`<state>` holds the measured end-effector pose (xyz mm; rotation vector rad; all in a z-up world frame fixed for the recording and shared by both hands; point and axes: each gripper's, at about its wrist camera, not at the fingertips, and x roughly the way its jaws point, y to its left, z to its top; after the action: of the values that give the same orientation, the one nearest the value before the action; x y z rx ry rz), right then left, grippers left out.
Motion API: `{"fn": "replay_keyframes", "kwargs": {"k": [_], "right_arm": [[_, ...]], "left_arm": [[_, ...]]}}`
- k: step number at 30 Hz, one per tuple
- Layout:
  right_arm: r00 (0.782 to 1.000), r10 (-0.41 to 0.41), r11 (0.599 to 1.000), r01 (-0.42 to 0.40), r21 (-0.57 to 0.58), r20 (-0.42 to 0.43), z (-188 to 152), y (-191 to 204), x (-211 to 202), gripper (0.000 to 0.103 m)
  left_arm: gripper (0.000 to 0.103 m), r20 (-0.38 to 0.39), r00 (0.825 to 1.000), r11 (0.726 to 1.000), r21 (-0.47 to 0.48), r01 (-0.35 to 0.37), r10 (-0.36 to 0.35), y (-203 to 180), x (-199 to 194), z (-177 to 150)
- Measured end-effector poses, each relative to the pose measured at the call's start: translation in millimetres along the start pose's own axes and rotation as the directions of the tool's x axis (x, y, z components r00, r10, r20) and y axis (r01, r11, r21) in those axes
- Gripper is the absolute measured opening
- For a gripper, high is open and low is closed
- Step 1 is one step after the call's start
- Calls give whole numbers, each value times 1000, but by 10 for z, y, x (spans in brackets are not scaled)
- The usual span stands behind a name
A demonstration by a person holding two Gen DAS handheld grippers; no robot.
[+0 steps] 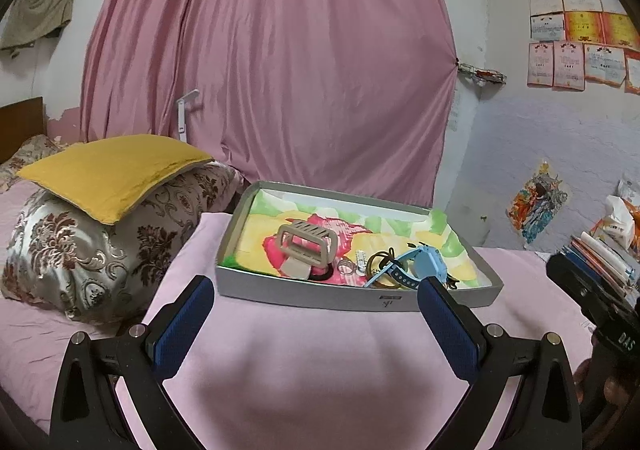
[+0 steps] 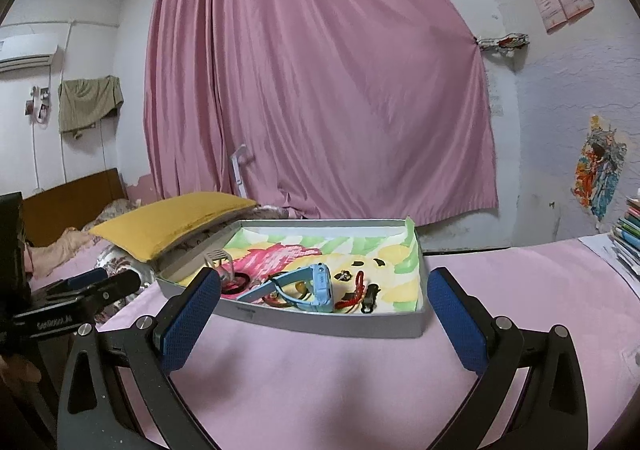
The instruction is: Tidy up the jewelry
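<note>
Fingers of the left gripper (image 1: 316,304) and right gripper (image 2: 324,298) spread apart, empty; grey box (image 1: 352,296) holds blue watch (image 2: 308,286), beige hair clip (image 1: 306,248), along its near edge.

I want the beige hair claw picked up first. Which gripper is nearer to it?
Left. The left gripper faces the hair claw nearly head-on across the box wall; from the right gripper it lies at the box's far left.

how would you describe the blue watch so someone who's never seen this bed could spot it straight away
On the pink bedspread in front of the pink curtain sits a shallow grey box lined with bright patterned paper. The watch lies near the box's front wall, among small rings and bands. It is the only light blue item there, with a chunky square face and a long strap.
</note>
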<state>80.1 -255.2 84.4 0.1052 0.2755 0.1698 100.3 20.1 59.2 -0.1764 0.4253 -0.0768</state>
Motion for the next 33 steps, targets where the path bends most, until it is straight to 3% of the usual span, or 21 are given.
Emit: {"fn": "replay_keyframes", "kwargs": {"k": [14,24,33], "right_arm": [[999,-52,999,52,-9,13,-345,17,-228,101],[996,-88,996,88,-14,-11,-541,49,-166,101],[996,-92,995,91,-26,-19,-573,77,-151,101]], "left_arm": [[102,67,996,997,30,-65,63,-62,-245,-256],[102,108,989,995,-17,-95,96,-2,-308,-529],[102,64,994,996,-9,-84,84,-11,-214,-674]]}}
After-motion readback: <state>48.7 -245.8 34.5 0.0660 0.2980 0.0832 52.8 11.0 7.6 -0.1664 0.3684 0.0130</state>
